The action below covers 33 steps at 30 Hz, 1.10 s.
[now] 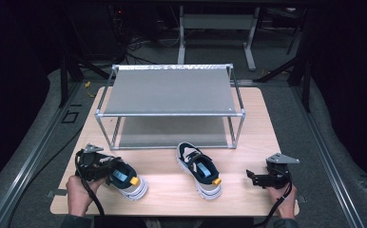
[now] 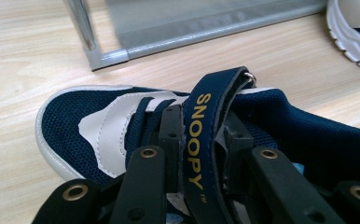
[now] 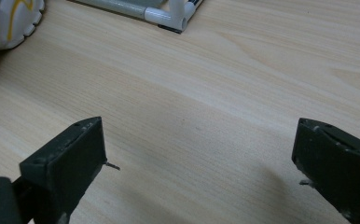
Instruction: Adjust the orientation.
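- On the light wooden table [image 1: 162, 190], near the person's edge, sit two navy-and-white kids' sneakers with yellow heel tabs — one at the left [image 1: 124, 179], one nearer the middle [image 1: 199, 169].
- The left gripper [image 1: 106, 167] is right on the left sneaker [image 2: 99, 126]. In the left gripper view its black jaws are clamped onto the navy strap with yellow "SNOOPY" lettering [image 2: 197, 140], which runs up between them.
- That strap stands lifted off the shoe's tongue; the sole looks like it's flat on the table, though the high view is a bit too small to be sure.
- The right gripper [image 1: 254, 177] is well apart from both shoes, low over bare wood at the right. In the right gripper view [image 3: 199, 158] its jaws are spread wide with nothing between them — just table.
- The middle sneaker lies between the two grippers, toe pointing toward the grey two-tier metal-frame shoe rack [image 1: 169, 90] behind it.
- The rack's front left corner post [image 2: 82, 25] shows just beyond the held shoe.
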Tool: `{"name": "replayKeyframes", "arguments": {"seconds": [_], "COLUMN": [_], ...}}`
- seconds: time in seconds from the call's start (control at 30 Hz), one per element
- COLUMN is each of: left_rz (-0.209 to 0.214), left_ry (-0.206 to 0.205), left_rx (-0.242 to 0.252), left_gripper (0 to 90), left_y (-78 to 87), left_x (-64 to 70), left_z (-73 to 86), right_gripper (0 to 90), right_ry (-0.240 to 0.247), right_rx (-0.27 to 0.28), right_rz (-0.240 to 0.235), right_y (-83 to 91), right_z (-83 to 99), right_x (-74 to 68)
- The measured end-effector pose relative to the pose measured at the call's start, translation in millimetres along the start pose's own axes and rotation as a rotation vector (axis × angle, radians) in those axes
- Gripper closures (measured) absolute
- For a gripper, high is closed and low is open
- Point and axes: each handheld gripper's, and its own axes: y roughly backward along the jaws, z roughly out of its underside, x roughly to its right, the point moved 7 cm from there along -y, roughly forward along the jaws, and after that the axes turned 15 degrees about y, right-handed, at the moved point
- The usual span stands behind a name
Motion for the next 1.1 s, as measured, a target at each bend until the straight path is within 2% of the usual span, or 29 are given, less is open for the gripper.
{"name": "replayKeyframes", "arguments": {"seconds": [0.17, 0.37, 0.53, 0.8, 0.97, 1.1], "left_rz": [0.043, 0.12, 0.149, 0.21, 0.248, 0.267], "left_ry": [-0.036, -0.113, -0.176, -0.263, -0.288, -0.328], "left_rx": [0.025, 0.025, 0.023, 0.002, -0.025, -0.05], "left_gripper": [75.1, 75.1, 75.2, 75.3, 75.3, 75.3], "left_y": [13.3, 25.6, 27.6, 19.8, 8.3, -2.8], "left_x": [8.5, 25.2, 40.6, 60.6, 69.6, 79.8], "left_z": [-3.1, -8.7, -13.9, -16.6, -19.5, -21.0], "right_gripper": [2.3, 2.3, 2.3, 2.4, 2.4, 2.5], "right_ry": [-0.001, -0.007, -0.006, 0.0, 0.0, 0.002], "right_rx": [0.0, 0.006, 0.003, -0.002, -0.001, -0.002], "right_rz": [0.001, 0.0, -0.001, 0.005, 0.003, 0.003], "right_y": [0.1, -0.5, -0.5, 0.1, -0.2, -0.1], "right_z": [0.0, -0.2, 0.0, 0.1, 0.1, 0.2], "right_x": [0.1, 0.0, 0.0, 0.1, -0.1, -0.2]}}
